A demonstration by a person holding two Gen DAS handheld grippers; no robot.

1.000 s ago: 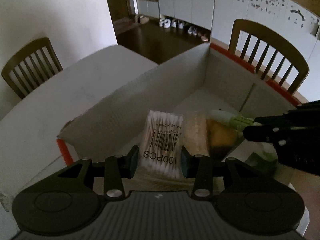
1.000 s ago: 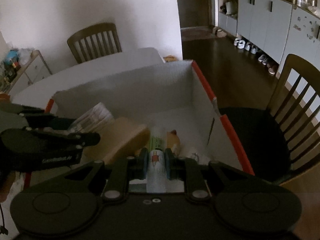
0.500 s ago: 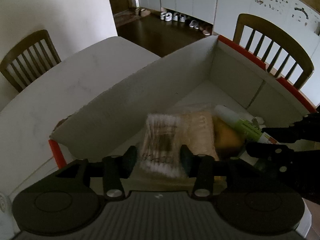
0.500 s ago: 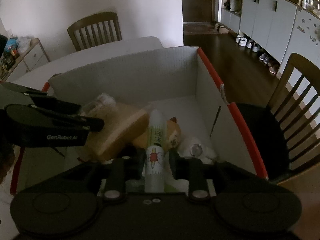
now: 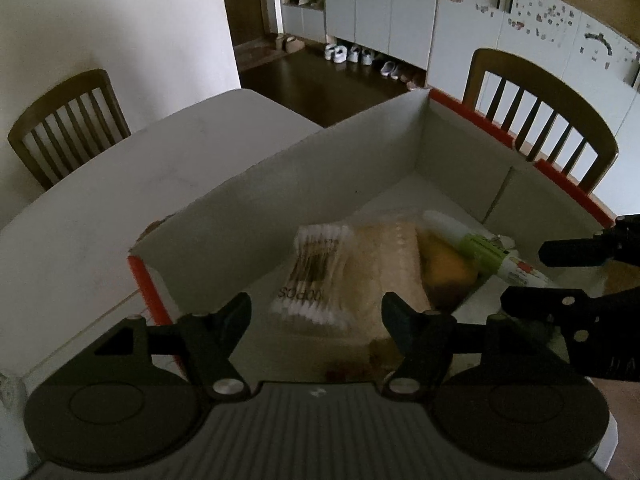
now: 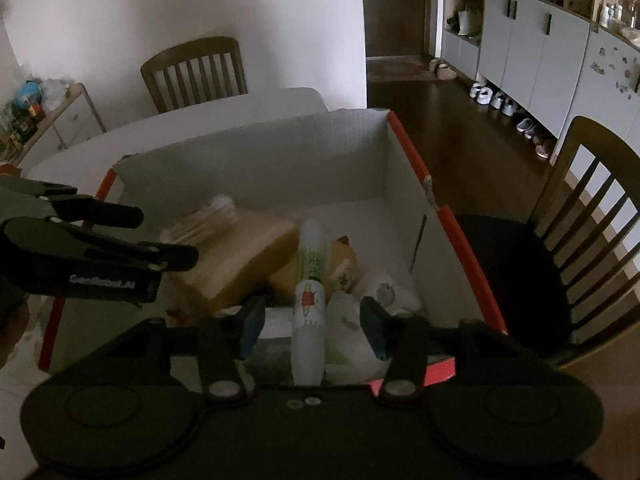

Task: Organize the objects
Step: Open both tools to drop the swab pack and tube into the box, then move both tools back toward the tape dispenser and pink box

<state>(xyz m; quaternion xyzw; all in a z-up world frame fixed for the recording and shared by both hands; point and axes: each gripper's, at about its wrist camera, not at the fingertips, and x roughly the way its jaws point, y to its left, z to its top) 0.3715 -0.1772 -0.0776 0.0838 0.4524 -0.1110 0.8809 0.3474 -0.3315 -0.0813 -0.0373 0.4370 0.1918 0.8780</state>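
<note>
At far left we hold the left gripper (image 5: pixel 316 310) with its black jaws spread apart, gripping nothing, above the clear crinkly packet of white-tipped cotton swabs (image 5: pixel 320 276), which lies in the white corrugated cardboard box with red edges (image 5: pixel 280 184). The packet rests against a tan rectangular block (image 5: pixel 384 264). Further right, the smooth green-and-white cylindrical tube (image 6: pixel 308 292) lies across an orange plush toy (image 6: pixel 344 258). Our right gripper (image 6: pixel 312 324) also stands parted around the tube's end, its pads clear of it.
</note>
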